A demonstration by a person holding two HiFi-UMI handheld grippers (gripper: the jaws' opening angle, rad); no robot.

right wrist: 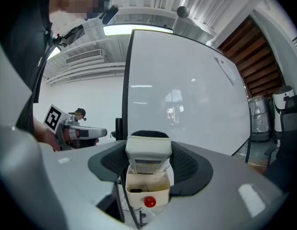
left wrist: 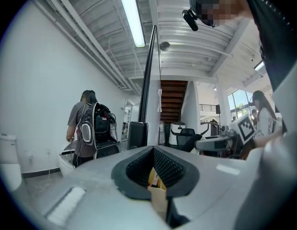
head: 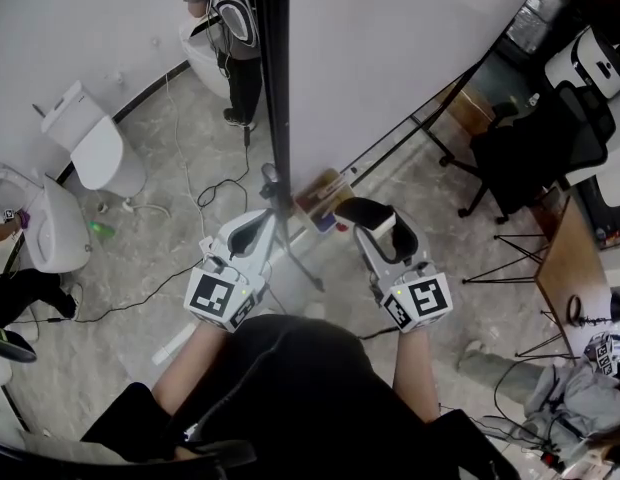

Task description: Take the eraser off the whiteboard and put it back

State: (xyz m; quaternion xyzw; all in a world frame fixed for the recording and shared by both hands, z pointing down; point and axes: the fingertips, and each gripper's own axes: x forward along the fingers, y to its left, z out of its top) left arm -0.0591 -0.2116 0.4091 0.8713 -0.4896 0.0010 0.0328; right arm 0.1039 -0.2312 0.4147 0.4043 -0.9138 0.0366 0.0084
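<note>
Gripping the eraser [right wrist: 147, 150] in my right hand-held gripper [right wrist: 149, 161], centre frame, facing the whiteboard [right wrist: 187, 90]; left hand-held gripper [left wrist: 154, 169] gapes empty

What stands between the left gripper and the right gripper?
The black post edging the whiteboard, and a small brown box at its foot; the head view shows this.

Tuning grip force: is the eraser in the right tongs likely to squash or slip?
Probably stiff: the eraser shows a boxy, undented shape in the right tongs. Its smooth white sides could slip, though the ribbed pads should help.
</note>
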